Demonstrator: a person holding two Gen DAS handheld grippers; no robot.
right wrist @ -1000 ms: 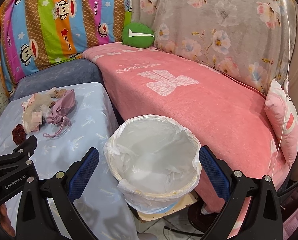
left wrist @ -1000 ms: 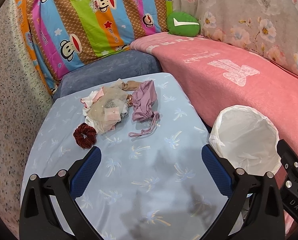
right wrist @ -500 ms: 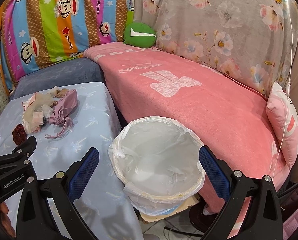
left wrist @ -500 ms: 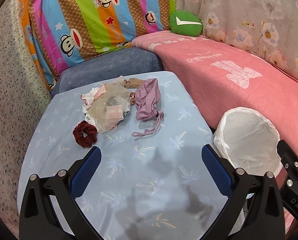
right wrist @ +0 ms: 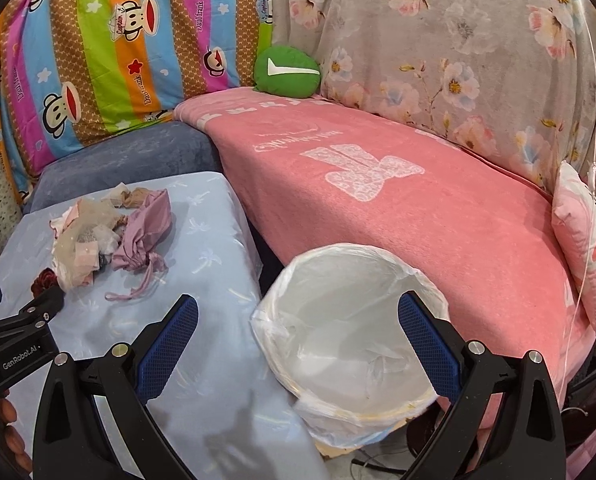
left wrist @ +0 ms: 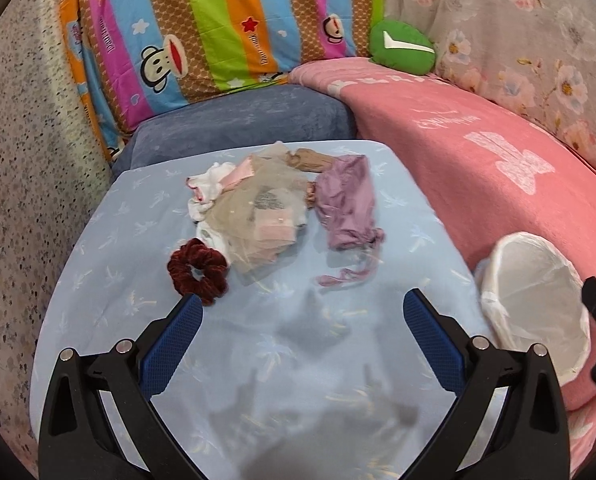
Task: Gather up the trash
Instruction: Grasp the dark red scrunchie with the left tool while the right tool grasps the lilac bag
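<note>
A pile of trash lies on the light blue table (left wrist: pixel 138 300): a beige mesh bundle (left wrist: pixel 254 216), a purple drawstring pouch (left wrist: pixel 347 204), a dark red scrunchie (left wrist: pixel 197 271) and a tan scrap (left wrist: pixel 311 160). My left gripper (left wrist: pixel 301 320) is open and empty, hovering just short of the scrunchie. My right gripper (right wrist: pixel 298 328) is open and empty above the white-lined trash bin (right wrist: pixel 349 340). The bin (left wrist: pixel 533 308) stands right of the table. The pile also shows in the right wrist view (right wrist: pixel 98 236).
A pink-covered sofa (right wrist: pixel 377 184) runs behind the bin, with a green cushion (right wrist: pixel 288 70) and a pink pillow (right wrist: pixel 585 240). A blue-grey seat (left wrist: pixel 238 120) sits behind the table. A speckled wall (left wrist: pixel 18 160) is on the left.
My left gripper has moved forward toward the pile, so the scrunchie and the pile sit closer. My right gripper has shifted slightly over the bin. Both stay open.
</note>
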